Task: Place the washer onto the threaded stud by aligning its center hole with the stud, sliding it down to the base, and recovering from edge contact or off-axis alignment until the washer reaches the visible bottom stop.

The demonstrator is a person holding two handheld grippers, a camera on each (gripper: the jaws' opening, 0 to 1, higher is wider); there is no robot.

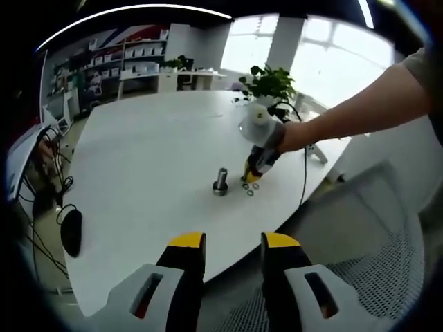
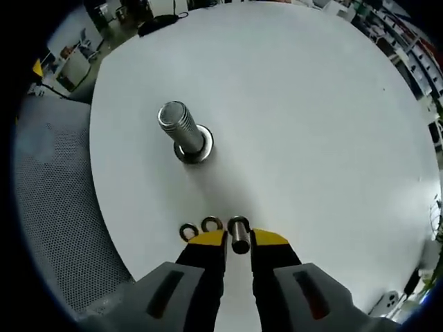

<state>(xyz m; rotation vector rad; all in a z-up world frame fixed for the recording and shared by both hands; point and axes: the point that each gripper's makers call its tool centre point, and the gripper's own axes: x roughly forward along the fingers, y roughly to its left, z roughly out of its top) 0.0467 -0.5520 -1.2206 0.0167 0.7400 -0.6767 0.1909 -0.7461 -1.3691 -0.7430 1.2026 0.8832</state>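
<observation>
Two grippers: right gripper point(image 2: 239, 243) clamped on a washer point(image 2: 239, 234) near the stud point(image 2: 181, 130); left gripper point(image 1: 232, 243) apart, off the table point(image 1: 138, 159).

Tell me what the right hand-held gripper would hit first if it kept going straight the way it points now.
Probably the white table: the right hand-held gripper, closed on a washer, points down at it. The threaded stud stands left of that line, so likely missed, though depth is unclear.

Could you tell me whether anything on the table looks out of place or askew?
Nothing stands out. The stud stands upright on the table, two loose washers lie flat nearby, and the right gripper pinches a third.
</observation>
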